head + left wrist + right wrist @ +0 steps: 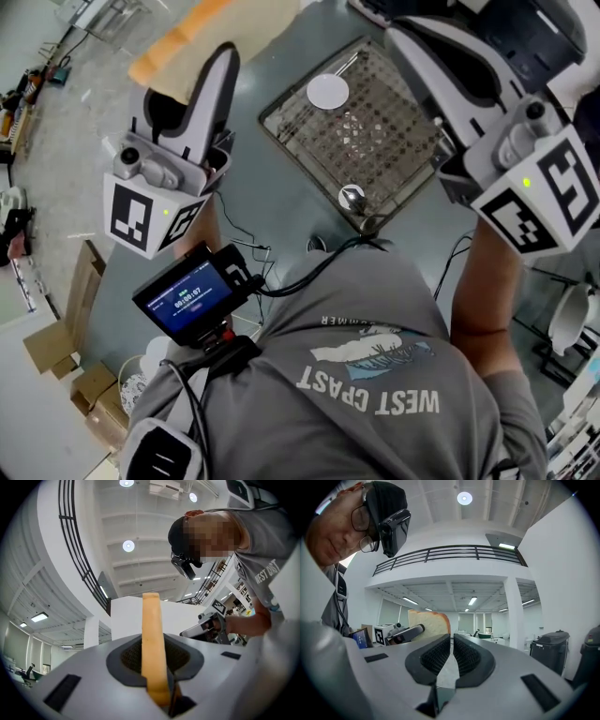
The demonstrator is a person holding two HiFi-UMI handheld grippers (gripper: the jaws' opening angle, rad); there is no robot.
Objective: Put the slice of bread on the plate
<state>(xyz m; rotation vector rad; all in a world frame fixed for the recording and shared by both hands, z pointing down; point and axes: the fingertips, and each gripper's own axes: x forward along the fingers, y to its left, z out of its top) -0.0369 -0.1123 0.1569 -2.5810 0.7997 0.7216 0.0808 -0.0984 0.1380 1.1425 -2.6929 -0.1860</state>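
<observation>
The left gripper (221, 67) is clamped narrowly on the slice of bread (151, 637). The slice stands on edge between the pads, its lower end sunk between the jaws and the rest rising well past their tips. In the head view the bread fans out pale orange beyond that gripper's tips, up and to their left.

The right gripper (452, 639) holds nothing. Its ribbed pads seem to stand a sliver apart at the tips, though the gap is thin enough that I would not swear they don't touch. Off to its left, past its jaws, the left gripper shows side-on with the slice sticking up from it, the two tools well apart.

Below and between the two grippers lies a wire tray (398, 150) on the grey floor. The white plate (327, 91) rests on the tray's far-left part, beyond the left gripper's tips and to their right. It is bare, with the bread nowhere near it. A small shiny round object (352, 197) sits at the tray's near edge.
</observation>
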